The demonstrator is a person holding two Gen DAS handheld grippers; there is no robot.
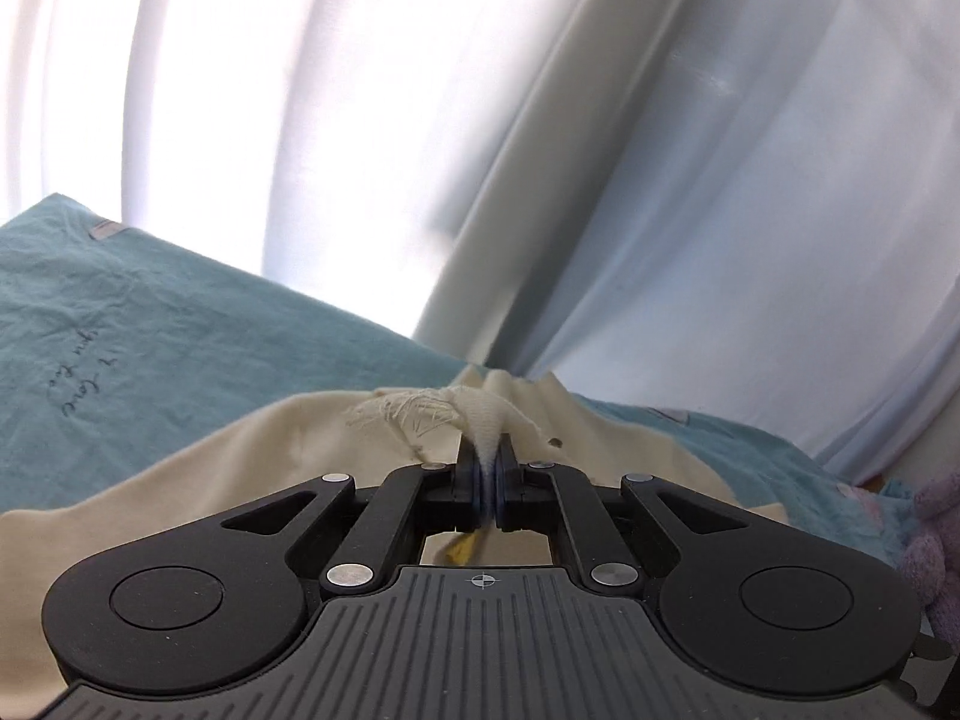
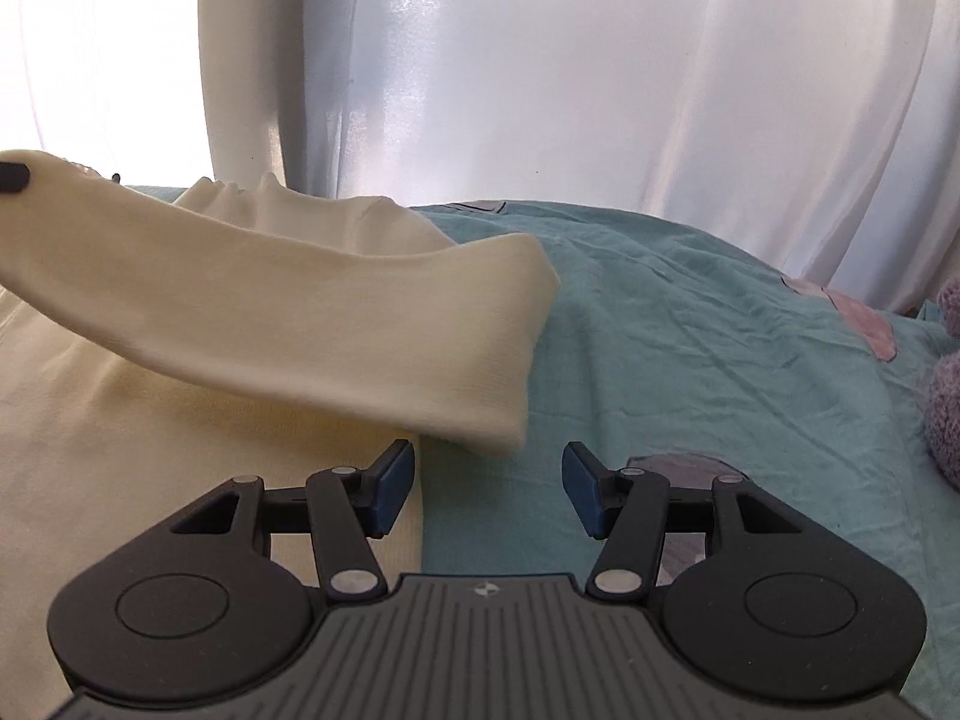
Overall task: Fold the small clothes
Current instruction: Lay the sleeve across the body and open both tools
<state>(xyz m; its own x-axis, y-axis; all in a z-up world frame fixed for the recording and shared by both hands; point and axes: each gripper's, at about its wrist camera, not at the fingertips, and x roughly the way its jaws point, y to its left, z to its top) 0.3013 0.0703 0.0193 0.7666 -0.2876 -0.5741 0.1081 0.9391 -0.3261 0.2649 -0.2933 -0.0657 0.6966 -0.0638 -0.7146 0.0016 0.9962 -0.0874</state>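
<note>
A cream garment (image 1: 252,468) lies on a teal bedspread (image 1: 150,324). My left gripper (image 1: 487,468) is shut on a bunched cream edge of it, with frayed threads beside the pinch. In the right wrist view the garment (image 2: 120,450) lies at the left, and one cream part (image 2: 312,336) is lifted and stretched across from the upper left, where a dark fingertip (image 2: 13,175) of the left gripper shows. My right gripper (image 2: 487,480) is open and empty, just below the hanging end of that lifted part, over the garment's right edge.
White curtains (image 2: 540,72) hang behind the bed. A purple plush toy (image 2: 948,396) sits at the right edge; it also shows in the left wrist view (image 1: 936,546). The bedspread (image 2: 720,360) has pink and grey patches.
</note>
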